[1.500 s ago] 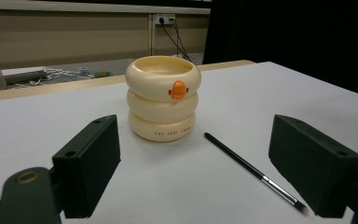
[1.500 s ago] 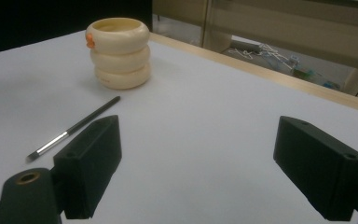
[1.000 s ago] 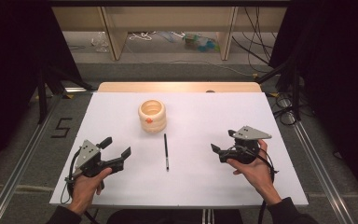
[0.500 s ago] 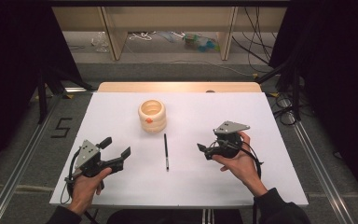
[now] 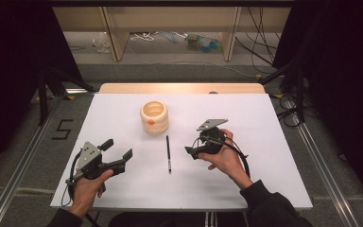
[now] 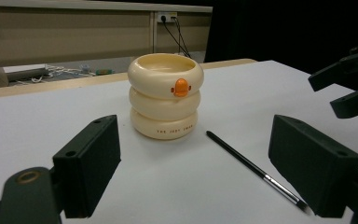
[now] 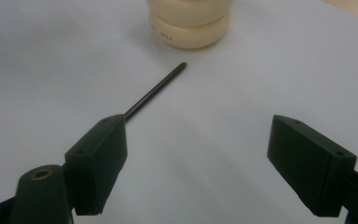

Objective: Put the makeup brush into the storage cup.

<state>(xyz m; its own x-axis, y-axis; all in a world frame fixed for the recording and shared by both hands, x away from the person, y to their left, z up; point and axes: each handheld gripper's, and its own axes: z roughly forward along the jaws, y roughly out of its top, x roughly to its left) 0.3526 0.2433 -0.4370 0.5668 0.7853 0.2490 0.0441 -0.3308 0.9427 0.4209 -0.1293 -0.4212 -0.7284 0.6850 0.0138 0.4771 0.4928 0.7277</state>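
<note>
A thin black paintbrush (image 5: 168, 152) lies flat near the middle of the white table (image 5: 274, 123), pointing toward its far edge, just short of a cream ringed pot (image 5: 154, 117). The right gripper (image 5: 192, 150), jaws wide apart and empty, hovers just beside the brush. The left gripper (image 5: 118, 151), also wide open and empty, sits near the front left corner.

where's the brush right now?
High view: the brush lies flat on the white table near centre, just in front of the cream holder, between the left gripper and right gripper.
</note>
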